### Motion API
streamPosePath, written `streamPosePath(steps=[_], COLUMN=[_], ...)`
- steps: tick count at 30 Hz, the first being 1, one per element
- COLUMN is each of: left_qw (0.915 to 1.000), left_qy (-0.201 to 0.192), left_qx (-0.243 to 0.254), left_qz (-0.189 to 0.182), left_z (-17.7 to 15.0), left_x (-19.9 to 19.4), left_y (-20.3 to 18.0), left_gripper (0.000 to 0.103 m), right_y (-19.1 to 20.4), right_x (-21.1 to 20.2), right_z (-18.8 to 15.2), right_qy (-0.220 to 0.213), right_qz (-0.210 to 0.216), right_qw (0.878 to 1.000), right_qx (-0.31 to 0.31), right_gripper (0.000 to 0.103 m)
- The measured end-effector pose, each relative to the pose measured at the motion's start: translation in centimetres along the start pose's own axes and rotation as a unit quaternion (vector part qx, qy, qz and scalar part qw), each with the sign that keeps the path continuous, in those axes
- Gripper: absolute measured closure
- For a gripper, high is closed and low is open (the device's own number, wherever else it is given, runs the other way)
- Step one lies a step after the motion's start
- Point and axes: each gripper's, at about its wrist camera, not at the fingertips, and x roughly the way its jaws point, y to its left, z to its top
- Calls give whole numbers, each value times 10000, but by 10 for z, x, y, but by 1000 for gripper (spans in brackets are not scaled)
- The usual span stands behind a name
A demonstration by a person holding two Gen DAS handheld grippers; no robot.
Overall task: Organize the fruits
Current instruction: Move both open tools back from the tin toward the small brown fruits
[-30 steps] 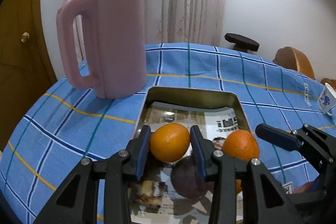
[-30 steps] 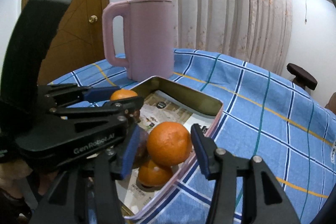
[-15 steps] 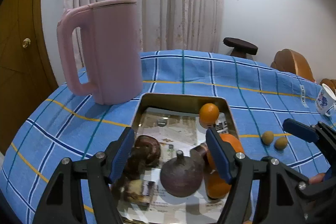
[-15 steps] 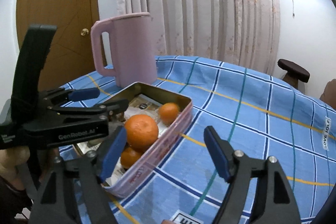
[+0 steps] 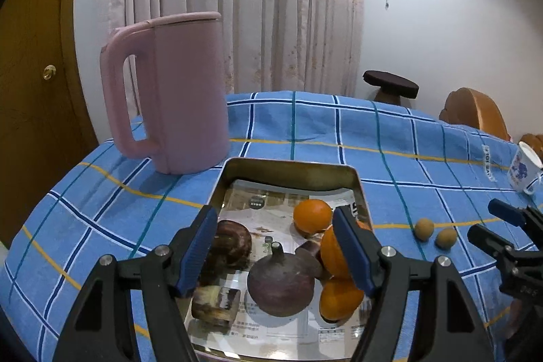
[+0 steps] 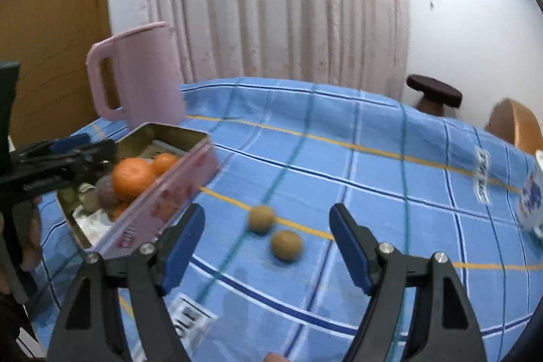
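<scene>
We are keeping both the left gripper and right gripper released and empty, the tin already holding oranges, two small brown fruits still waiting on the surface.

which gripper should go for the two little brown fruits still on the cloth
Right, probably. The right gripper is open and aimed at the two small brown fruits on the tablecloth, which lie just ahead between its fingers. The left gripper hangs open over the tin tray.

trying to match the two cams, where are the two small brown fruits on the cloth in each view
Left wrist: two small brown fruits lie at right, on the cloth beside the tin tray.
Right wrist: they lie centre, ahead of the open jaws.
Shared landmark: pink jug.
</scene>
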Motion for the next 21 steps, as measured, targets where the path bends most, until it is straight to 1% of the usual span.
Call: streamPosePath(steps=[3, 6, 9, 11, 13, 16, 18, 21], left_qw=[10000, 9999, 9995, 9990, 9986, 9981, 9978, 9973], left_qy=[-21, -27, 15, 53, 103, 156, 171, 194], left_qx=[63, 50, 204, 327, 380, 449, 487, 555], left_qz=[57, -106, -229, -314, -352, -395, -406, -429], left_z=[3, 3, 1, -2, -3, -4, -3, -4], left_x=[-4, -8, -6, -3, 1, 4, 6, 7], left_y=[-6, -18, -36, -49, -58, -67, -72, -78], left_gripper=[31, 31, 31, 31, 31, 31, 31, 31], right_y=[-14, -32, -38, -35, -28, -16, -8, -8], right_x=[1, 0, -2, 4, 10, 20, 30, 45], right_z=[-1, -2, -5, -6, -7, -6, -6, -5], right_qy=[85, 137, 179, 331, 446, 612, 755, 1031], right_qz=[-337, -391, -432, -318, -286, -169, -50, 24], right_qw=[9993, 9983, 9982, 9985, 9985, 9979, 9969, 9946], right_qx=[109, 406, 381, 292, 133, -89, -201, -113], right_gripper=[24, 25, 29, 33, 40, 42, 47, 53])
